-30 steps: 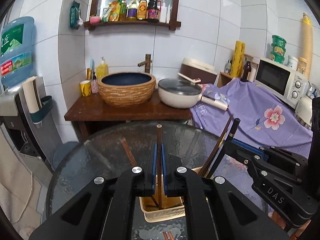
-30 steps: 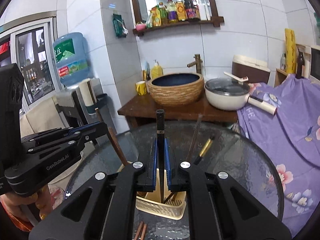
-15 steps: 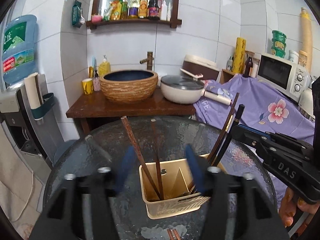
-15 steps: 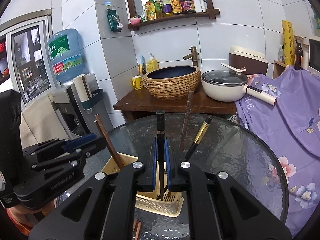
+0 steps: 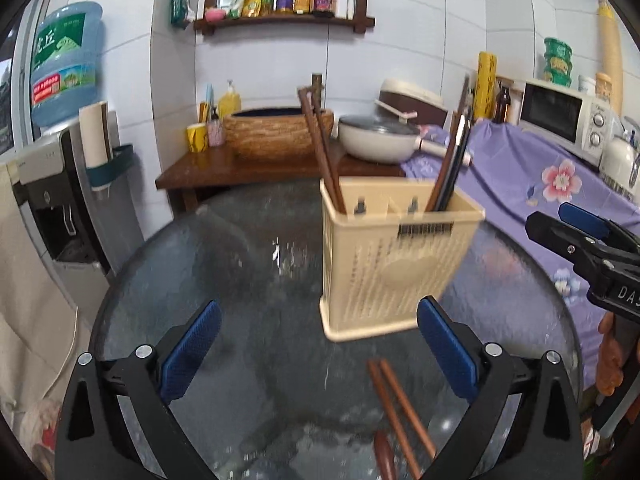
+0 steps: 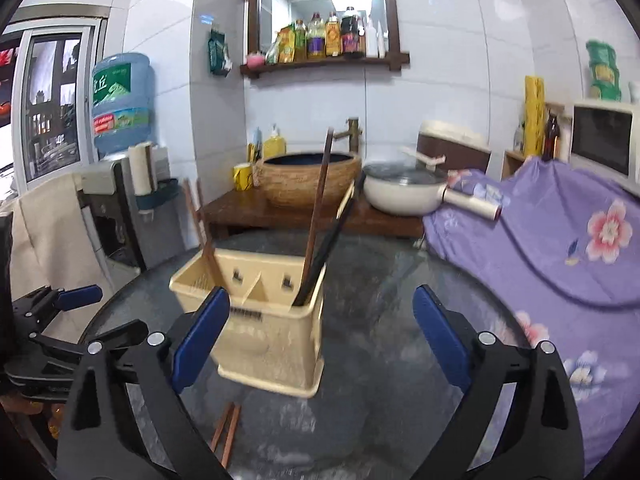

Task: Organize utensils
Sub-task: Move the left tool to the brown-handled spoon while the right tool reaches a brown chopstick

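Note:
A cream plastic utensil holder [image 5: 396, 264] stands on the round glass table [image 5: 192, 280]. Two brown chopsticks [image 5: 320, 148] lean in its left compartment, and dark chopsticks [image 5: 452, 160] lean in the right one. Another brown pair [image 5: 400, 412] lies flat on the glass in front of the holder. My left gripper [image 5: 320, 312] hangs low before the holder, its jaws opening wide with nothing between the pads. My right gripper [image 6: 320, 294] is beside the same holder [image 6: 268, 340], jaws also opening and empty. The loose pair [image 6: 226, 432] lies below it.
Behind the glass table is a wooden side table [image 5: 208, 172] with a woven basin [image 5: 276, 132] and a white pan [image 5: 376, 140]. A purple flowered cloth [image 5: 540, 176] covers furniture on the right, with a microwave [image 5: 560, 116]. A water dispenser [image 5: 52, 184] stands at the left.
Both grippers went from shut on a chopstick to wide open; the chopsticks now stand in the holder. Both hands sank toward the table, so the holder appears higher and nearer.

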